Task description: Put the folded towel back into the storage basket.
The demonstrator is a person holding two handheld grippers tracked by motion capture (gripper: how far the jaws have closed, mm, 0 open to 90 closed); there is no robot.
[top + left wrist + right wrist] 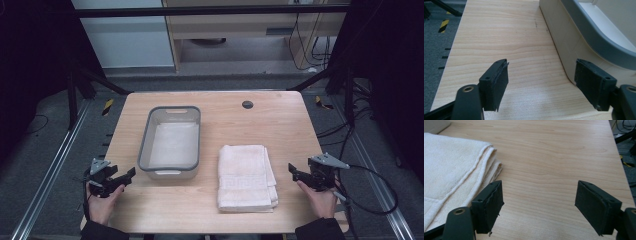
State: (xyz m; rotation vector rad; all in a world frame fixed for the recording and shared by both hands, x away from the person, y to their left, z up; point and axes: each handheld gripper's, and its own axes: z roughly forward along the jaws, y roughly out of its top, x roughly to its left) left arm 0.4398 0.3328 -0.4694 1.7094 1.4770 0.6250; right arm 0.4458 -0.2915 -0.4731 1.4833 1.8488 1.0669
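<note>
A folded white towel (246, 177) lies on the wooden table (280, 125), right of centre near the front. Left of it stands a pale tub with a grey rim (141, 145), with nothing in it. My left gripper (127, 176) rests at the table's front left, open, its jaws apart over bare wood beside the tub's wall (574, 47). At the front right my right gripper (292, 171) is open too, with bare table between its jaws and the towel's folded edge (454, 177) just to its left.
A small dark round grommet (247, 104) sits in the table's far edge. Black frame struts (100, 80) rise at both far corners. Cables (375, 200) trail over the floor at the right. A pale cabinet (240, 30) stands beyond the table.
</note>
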